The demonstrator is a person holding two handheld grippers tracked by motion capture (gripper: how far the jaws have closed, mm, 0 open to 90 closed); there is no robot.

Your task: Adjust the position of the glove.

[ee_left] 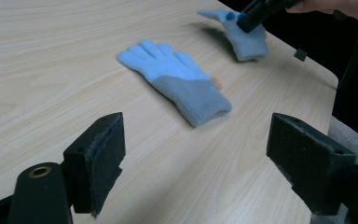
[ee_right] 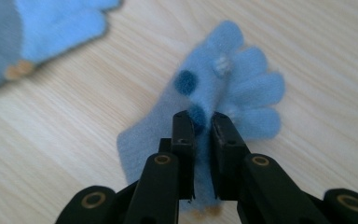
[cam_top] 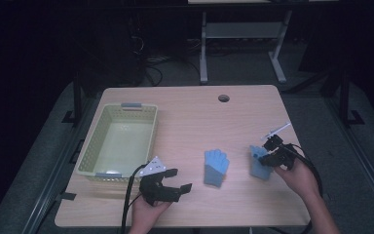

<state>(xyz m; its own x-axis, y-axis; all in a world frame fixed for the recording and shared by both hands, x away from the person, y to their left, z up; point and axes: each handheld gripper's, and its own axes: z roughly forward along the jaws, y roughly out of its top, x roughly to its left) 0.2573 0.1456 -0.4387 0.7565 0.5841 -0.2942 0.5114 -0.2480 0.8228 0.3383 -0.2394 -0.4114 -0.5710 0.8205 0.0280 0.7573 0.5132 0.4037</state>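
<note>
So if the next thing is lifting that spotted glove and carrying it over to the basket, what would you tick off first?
1. Right gripper shut on the spotted glove: ok, the jaws pinch a fold of its fabric.
2. Grip is deep enough to survive a lift: cannot tell, only a small pinch of cloth sits between the jaws.
3. Spotted glove lies apart from the other glove: ok, bare table shows between them.
4. Basket has room: ok, its bottom looks free.
5. Left gripper out of the way: not ok, it sits open near the basket's front corner, close to the likely path.
</note>
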